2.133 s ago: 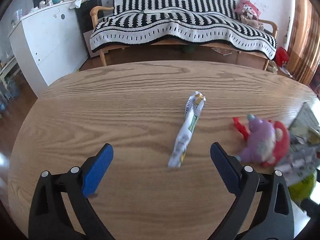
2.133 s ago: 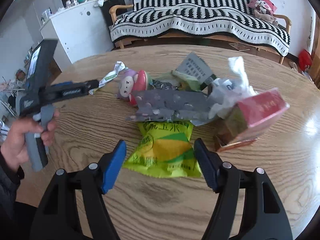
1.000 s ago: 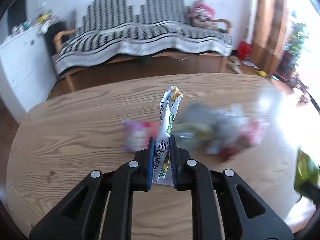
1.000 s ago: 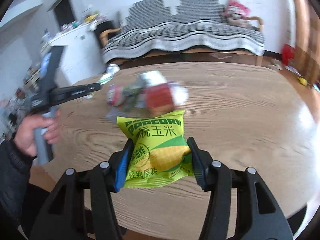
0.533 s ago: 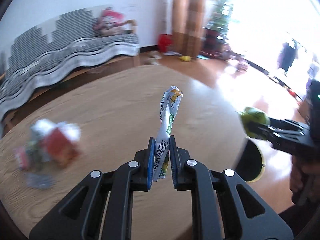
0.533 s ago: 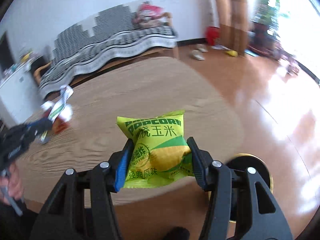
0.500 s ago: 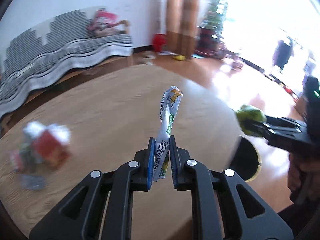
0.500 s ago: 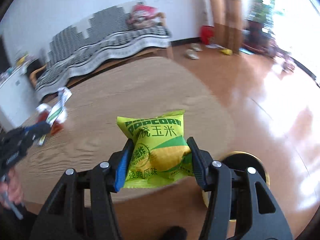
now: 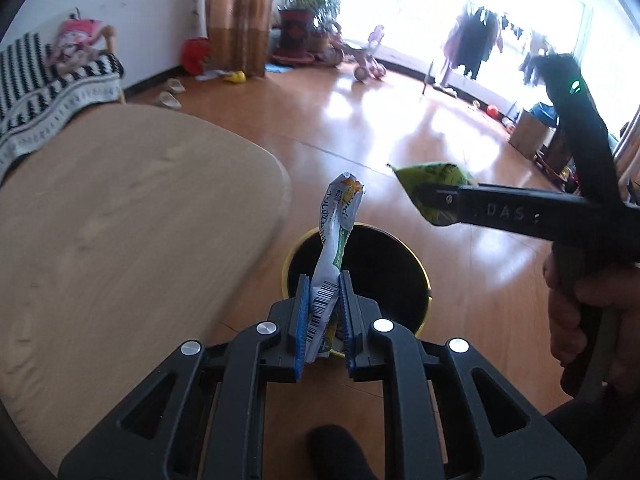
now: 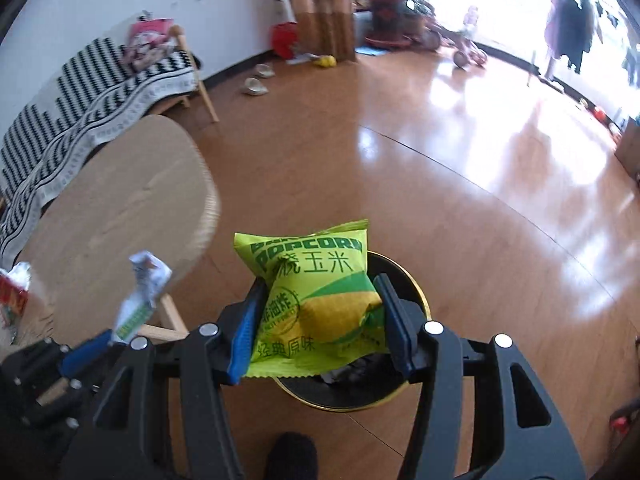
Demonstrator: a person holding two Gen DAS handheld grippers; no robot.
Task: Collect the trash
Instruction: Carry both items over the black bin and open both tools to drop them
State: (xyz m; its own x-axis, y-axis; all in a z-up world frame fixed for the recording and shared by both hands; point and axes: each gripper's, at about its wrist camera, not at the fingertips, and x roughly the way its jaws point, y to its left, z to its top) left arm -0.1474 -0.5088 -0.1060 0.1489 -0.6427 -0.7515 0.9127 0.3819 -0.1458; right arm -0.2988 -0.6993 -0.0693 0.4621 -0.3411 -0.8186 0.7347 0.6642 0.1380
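Your left gripper has its blue fingers clenched on a thin white and green wrapper. The wrapper sticks up between them, twisted at the top, with a barcode showing low down. Just past it, on the wooden floor, stands a round black bin with a gold rim. The wrapper is held over the near side of the bin.

Your right gripper is squeezing a puffy green and yellow popcorn bag from both sides. The bag is up in the air over the same bin, which shows behind and under it.

The pale worktop is off to the left, beside the bin. Your hand holds the right gripper's handle.
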